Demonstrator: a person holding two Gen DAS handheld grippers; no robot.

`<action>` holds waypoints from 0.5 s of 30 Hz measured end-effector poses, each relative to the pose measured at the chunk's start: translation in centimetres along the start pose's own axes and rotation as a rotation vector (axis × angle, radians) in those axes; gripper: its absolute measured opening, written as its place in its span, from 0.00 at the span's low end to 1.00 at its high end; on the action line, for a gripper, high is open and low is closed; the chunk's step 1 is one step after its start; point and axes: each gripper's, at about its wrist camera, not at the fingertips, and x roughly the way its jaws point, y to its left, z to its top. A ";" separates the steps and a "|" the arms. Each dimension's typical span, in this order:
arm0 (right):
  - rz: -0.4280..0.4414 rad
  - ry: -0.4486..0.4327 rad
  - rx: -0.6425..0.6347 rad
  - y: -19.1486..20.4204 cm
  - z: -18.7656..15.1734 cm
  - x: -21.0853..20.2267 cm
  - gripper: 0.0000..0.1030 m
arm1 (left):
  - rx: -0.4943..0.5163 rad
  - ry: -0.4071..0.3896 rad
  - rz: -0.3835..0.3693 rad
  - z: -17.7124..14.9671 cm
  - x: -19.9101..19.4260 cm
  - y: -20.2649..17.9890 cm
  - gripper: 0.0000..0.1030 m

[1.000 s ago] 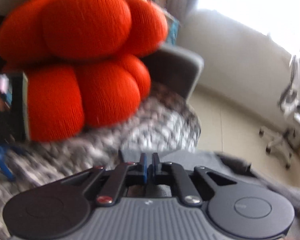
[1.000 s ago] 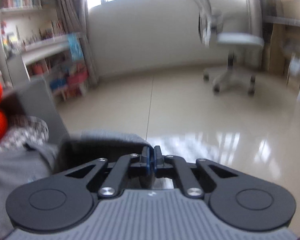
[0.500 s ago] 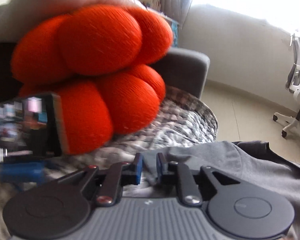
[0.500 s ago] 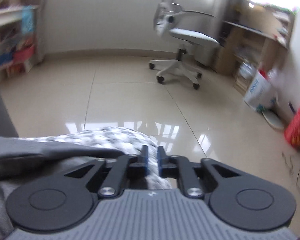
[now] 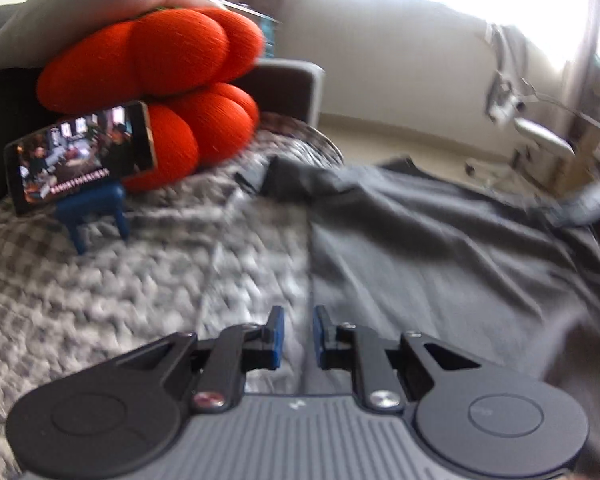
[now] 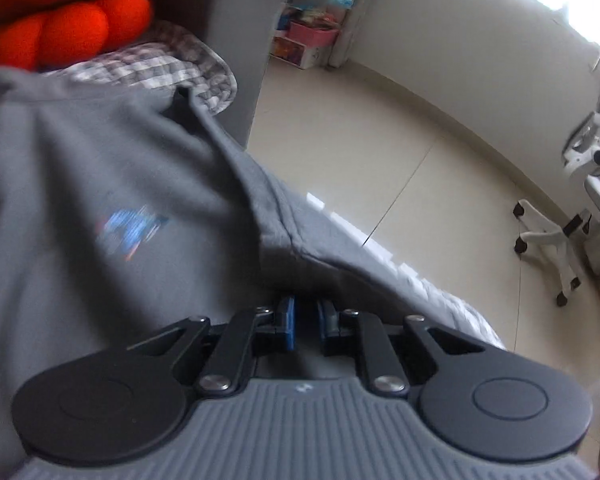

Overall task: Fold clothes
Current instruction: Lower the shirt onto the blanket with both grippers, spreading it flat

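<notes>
A grey T-shirt lies spread on a grey checkered quilt. My left gripper hovers over the shirt's straight left edge, jaws a narrow gap apart with nothing between the pads. In the right wrist view the same shirt shows a small blue print and a raised fold running toward the fingertips. My right gripper sits low at that fold near the quilt's floor-side edge, slightly open. No cloth shows pinched between its pads.
An orange knotted cushion sits at the back, with a phone on a blue stand in front of it. A grey sofa arm rises behind the quilt. Beige tiled floor and a white office chair lie to the right.
Both grippers were shut on the shirt a second ago and have since let go. Both have swung sideways and rolled, and now look across the spread shirt.
</notes>
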 end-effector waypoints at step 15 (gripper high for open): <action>0.118 -0.069 0.392 -4.5 -8.4 -12.9 0.38 | -0.133 0.041 -0.078 -2.9 -5.1 3.5 0.15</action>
